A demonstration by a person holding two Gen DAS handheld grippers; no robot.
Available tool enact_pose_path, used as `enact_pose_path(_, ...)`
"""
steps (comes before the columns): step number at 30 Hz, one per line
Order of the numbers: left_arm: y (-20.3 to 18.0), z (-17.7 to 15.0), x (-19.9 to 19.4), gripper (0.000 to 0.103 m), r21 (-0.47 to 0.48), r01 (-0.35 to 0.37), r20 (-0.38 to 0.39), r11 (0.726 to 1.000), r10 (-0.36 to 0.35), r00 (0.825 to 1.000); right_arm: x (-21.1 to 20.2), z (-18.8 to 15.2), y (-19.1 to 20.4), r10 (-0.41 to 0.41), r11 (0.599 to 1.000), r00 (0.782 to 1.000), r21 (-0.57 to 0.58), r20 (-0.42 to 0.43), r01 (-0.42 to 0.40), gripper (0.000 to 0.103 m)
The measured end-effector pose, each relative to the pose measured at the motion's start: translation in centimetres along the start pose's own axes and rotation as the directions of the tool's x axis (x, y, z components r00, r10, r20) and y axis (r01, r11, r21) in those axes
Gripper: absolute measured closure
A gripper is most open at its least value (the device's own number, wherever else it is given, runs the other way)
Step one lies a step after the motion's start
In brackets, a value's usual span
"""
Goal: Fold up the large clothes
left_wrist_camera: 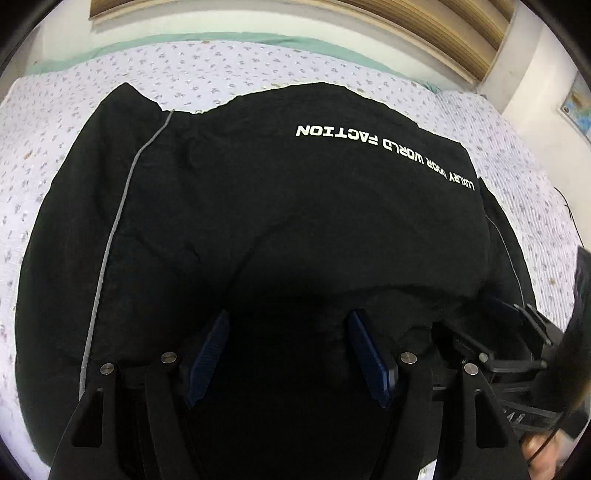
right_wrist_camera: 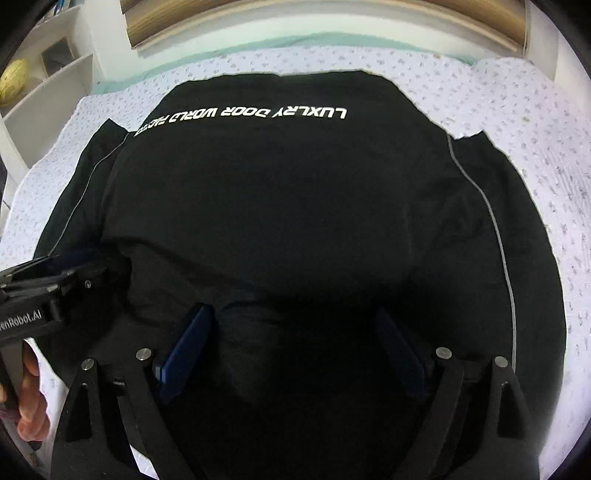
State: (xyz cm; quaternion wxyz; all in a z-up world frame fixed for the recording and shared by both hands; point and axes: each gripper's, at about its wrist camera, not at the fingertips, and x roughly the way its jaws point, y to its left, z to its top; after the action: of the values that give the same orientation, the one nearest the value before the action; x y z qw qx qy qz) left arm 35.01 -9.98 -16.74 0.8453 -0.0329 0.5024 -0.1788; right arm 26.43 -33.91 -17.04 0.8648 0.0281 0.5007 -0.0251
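Note:
A large black garment [left_wrist_camera: 277, 203] [right_wrist_camera: 288, 203] lies spread flat on the bed, with white lettering [left_wrist_camera: 388, 147] [right_wrist_camera: 251, 112] across its far part and thin grey piping [left_wrist_camera: 118, 221] [right_wrist_camera: 495, 229] down its sides. My left gripper [left_wrist_camera: 289, 315] hovers over the near part of the cloth, jaws wide apart and holding nothing. My right gripper [right_wrist_camera: 292, 310] is also open over the near part, its blue pads [right_wrist_camera: 192, 339] clear of the fabric. Each gripper shows at the edge of the other's view: the right gripper [left_wrist_camera: 517, 343] and the left gripper [right_wrist_camera: 44, 280].
The bed sheet [left_wrist_camera: 221, 70] [right_wrist_camera: 517, 110] is pale with a small floral print and shows around the garment. A wooden slatted panel [left_wrist_camera: 406, 22] runs along the far wall. White shelves [right_wrist_camera: 44, 85] with a yellow object [right_wrist_camera: 14, 81] stand at far left. A hand [right_wrist_camera: 29, 398] grips the left tool.

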Motion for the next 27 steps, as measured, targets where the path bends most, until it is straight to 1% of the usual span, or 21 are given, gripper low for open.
enact_pose_path(1,-0.1,-0.2,0.1,0.034,0.010,-0.009,0.005,1.000,0.009,1.000,-0.1,-0.1,0.3,-0.011,1.000,1.000,-0.002,0.000,0.011,0.011)
enact_pose_path(2,-0.4,-0.2,-0.1,0.034,0.024,-0.016,0.010,1.000,0.016,1.000,-0.3,0.1,0.1,-0.005,1.000,1.000,0.013,-0.014,0.005,0.011)
enact_pose_path(3,-0.5,-0.2,-0.6,0.034,0.026,-0.007,0.011,1.000,0.007,1.000,-0.8,0.4,-0.1,0.014,0.999,1.000,0.033,-0.027,-0.013,0.013)
enact_pose_path(4,-0.4,0.1,-1.4,0.034,0.013,0.019,0.004,1.000,-0.019,1.000,-1.5,0.8,-0.3,0.046,0.998,0.998,0.053,-0.035,-0.044,0.015)
enact_pose_path(5,-0.2,0.5,-2.3,0.035,-0.007,0.065,-0.001,0.998,-0.065,0.998,-2.5,1.7,-0.5,0.090,0.994,0.995,0.066,-0.032,-0.087,0.020)
enact_pose_path(6,0.0,1.2,-3.1,0.035,-0.027,0.126,0.013,0.992,-0.125,0.992,-3.1,2.4,-0.6,0.100,0.993,0.995,0.065,-0.021,-0.098,0.021)
enact_pose_path(7,0.1,2.3,-4.6,0.035,-0.042,0.195,0.063,0.980,-0.192,0.979,-3.8,3.4,-0.6,0.085,0.995,0.996,0.059,0.005,-0.085,0.021)
enact_pose_path(8,0.0,3.0,-5.4,0.035,-0.041,0.204,0.093,0.978,-0.199,0.976,-4.2,4.3,-0.6,0.057,0.997,0.998,0.054,0.028,-0.059,0.021)
enact_pose_path(9,-0.3,3.9,-5.8,0.035,-0.029,0.194,0.115,0.981,-0.190,0.975,-4.2,5.7,-1.0,0.023,0.998,0.999,0.062,0.047,-0.026,0.021)
enact_pose_path(10,-0.7,5.3,-5.4,0.035,-0.007,0.166,0.118,0.986,-0.164,0.979,-3.7,6.6,-1.3,0.011,0.997,0.998,0.081,0.054,-0.016,0.021)
enact_pose_path(11,-0.8,6.3,-4.4,0.035,-0.010,0.145,0.095,0.989,-0.143,0.985,-3.1,7.2,-1.7,0.010,0.995,0.999,0.103,0.049,-0.015,0.021)
enact_pose_path(13,0.3,7.4,-1.5,0.035,-0.069,0.151,0.034,0.986,-0.149,0.988,-0.1,8.1,-2.6,0.043,0.986,0.999,0.165,-0.025,-0.039,0.021)
enact_pose_path(14,0.8,7.9,0.4,0.035,-0.103,0.144,-0.003,0.984,-0.145,0.989,1.2,8.0,-2.5,0.041,0.984,0.997,0.175,-0.061,-0.030,0.020)
enact_pose_path(15,1.0,8.2,2.4,0.035,-0.099,0.104,-0.033,0.990,-0.108,0.994,2.8,8.1,-2.3,0.015,0.988,0.996,0.155,-0.090,0.000,0.020)
enact_pose_path(17,1.1,8.1,5.5,0.035,-0.090,0.053,-0.073,0.994,-0.060,0.996,4.6,7.9,-2.1,-0.022,0.993,0.994,0.110,-0.103,0.034,0.019)
enact_pose_path(19,1.5,8.0,6.2,0.035,-0.108,0.031,-0.087,0.994,-0.041,0.995,5.5,7.4,-2.3,-0.030,0.993,0.995,0.110,-0.098,0.041,0.018)
enact_pose_path(21,1.1,7.9,6.4,0.035,-0.105,0.027,-0.083,0.994,-0.036,0.996,5.3,7.0,-2.0,-0.046,0.994,0.996,0.096,-0.073,0.053,0.018)
enact_pose_path(23,0.8,7.5,6.0,0.035,-0.084,0.023,-0.077,0.996,-0.030,0.997,5.1,6.9,-2.1,-0.039,0.995,0.996,0.094,-0.075,0.046,0.018)
enact_pose_path(25,0.6,7.0,4.1,0.035,-0.072,0.040,-0.043,0.997,-0.043,0.998,4.2,7.1,-2.3,0.007,0.995,0.998,0.103,-0.069,0.000,0.018)
enact_pose_path(27,0.7,6.0,0.9,0.035,-0.068,0.095,-0.004,0.993,-0.095,0.995,1.4,6.9,-2.9,0.068,0.990,0.997,0.128,-0.042,-0.062,0.018)
